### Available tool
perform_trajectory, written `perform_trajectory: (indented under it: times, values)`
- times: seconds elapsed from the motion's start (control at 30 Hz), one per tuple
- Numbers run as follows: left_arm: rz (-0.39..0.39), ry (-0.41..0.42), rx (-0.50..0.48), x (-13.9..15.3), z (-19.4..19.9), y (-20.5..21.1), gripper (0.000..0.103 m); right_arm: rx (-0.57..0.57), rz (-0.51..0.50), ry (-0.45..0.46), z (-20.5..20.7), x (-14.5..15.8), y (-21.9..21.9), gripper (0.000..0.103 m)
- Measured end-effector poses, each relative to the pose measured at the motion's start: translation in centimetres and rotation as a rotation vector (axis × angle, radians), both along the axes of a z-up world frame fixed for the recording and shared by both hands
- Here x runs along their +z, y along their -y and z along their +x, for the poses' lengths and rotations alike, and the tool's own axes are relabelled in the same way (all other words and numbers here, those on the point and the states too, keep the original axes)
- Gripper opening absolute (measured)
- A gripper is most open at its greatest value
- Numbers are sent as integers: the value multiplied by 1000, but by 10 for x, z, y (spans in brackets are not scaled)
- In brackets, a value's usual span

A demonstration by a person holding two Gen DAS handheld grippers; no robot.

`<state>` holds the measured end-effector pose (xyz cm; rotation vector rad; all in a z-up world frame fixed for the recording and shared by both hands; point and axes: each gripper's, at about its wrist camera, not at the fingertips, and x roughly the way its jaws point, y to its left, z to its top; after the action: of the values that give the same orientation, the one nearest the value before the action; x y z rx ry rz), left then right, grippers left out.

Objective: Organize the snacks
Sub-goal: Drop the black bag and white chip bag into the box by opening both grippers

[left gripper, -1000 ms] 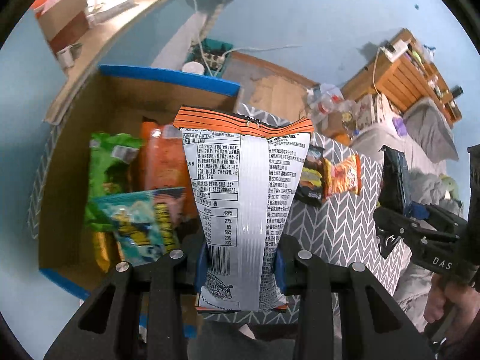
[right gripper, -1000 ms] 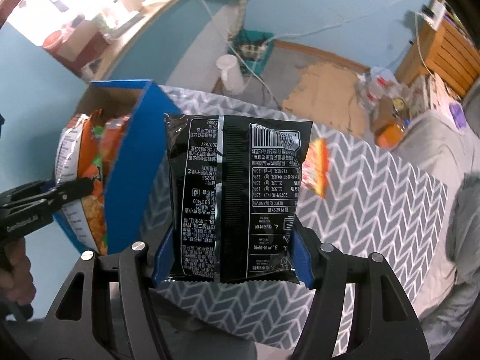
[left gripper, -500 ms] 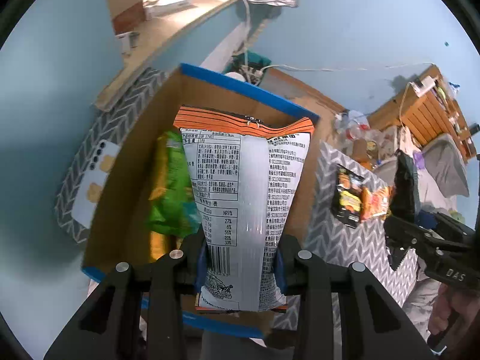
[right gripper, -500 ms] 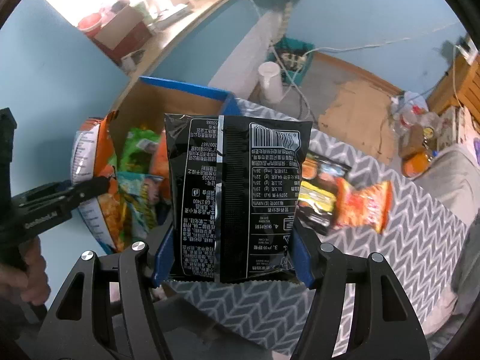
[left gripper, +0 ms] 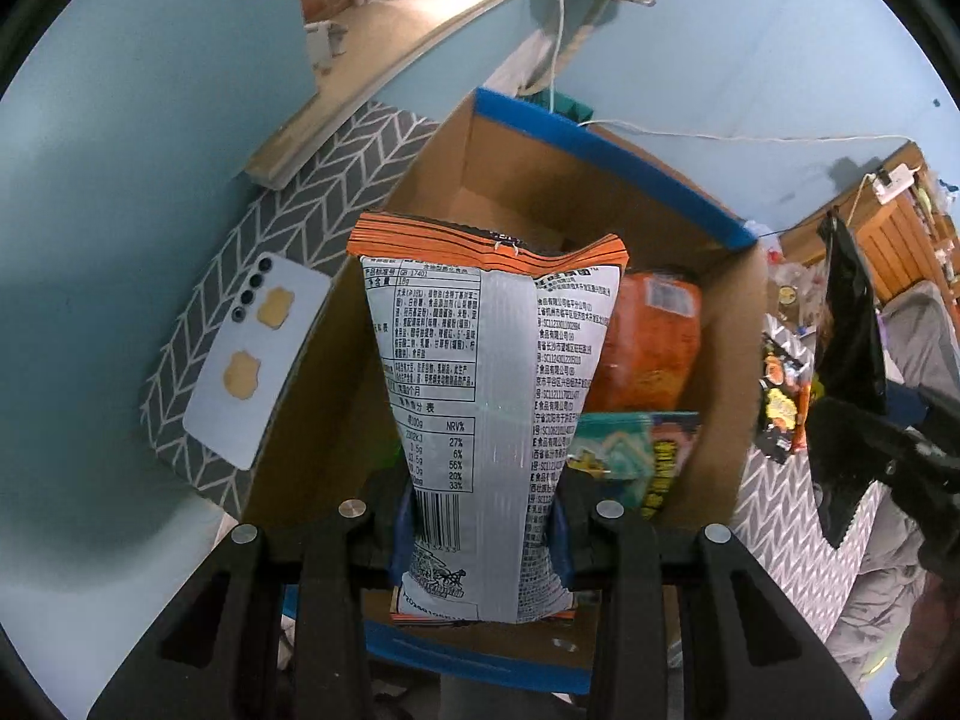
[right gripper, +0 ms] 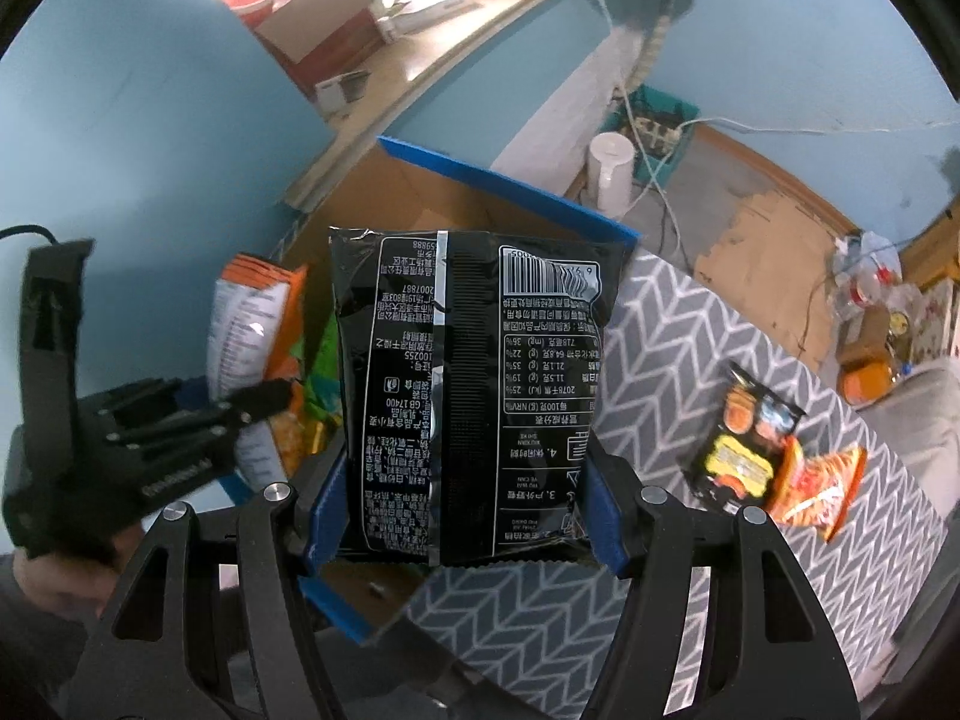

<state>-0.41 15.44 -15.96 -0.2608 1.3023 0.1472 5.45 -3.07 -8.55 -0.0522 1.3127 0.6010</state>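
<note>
My left gripper (left gripper: 483, 531) is shut on a silver and orange snack bag (left gripper: 486, 396) and holds it upright over the cardboard box with blue rims (left gripper: 606, 147). Inside the box lie an orange bag (left gripper: 651, 348) and a teal bag (left gripper: 624, 450). My right gripper (right gripper: 462, 516) is shut on a black snack bag (right gripper: 468, 384), held above the box's right edge (right gripper: 510, 177). The left gripper and its bag (right gripper: 252, 312) show at the left of the right wrist view. A black packet (right gripper: 744, 444) and an orange packet (right gripper: 816, 492) lie on the chevron cloth.
A pale blue phone (left gripper: 255, 360) lies on the grey chevron cloth (left gripper: 288, 222) left of the box. A wooden ledge (left gripper: 384, 66) runs along the blue wall. On the floor behind stand a white cup (right gripper: 612, 171), a teal crate (right gripper: 654, 126) and cables.
Both grippers have moved left over the box with their bags. The left bag now hangs over the box's left half; the black bag has come from over the cloth to the box's edge.
</note>
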Motion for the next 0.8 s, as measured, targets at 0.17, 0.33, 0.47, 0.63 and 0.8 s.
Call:
perform_trajectory:
  times: [0.17, 0.33, 0.47, 0.63, 0.8]
  values:
    - [-1, -19, -13, -5, 1, -4, 36, 24, -3, -16, 7, -7, -20, 66]
    - [-1, -33, 3, -5, 0, -11, 52, 35, -2, -30, 14, -14, -36, 66]
    - [-11, -15, 5, 1, -5, -17, 58, 38, 3, -50, 21, -18, -46, 66]
    - [-14, -5, 17, 9, -9, -22, 60, 34, -19, -64, 29, -23, -60, 66]
    - [-26, 2, 22, 13, -12, -25, 60, 21, -32, -66, 32, -24, -66, 80]
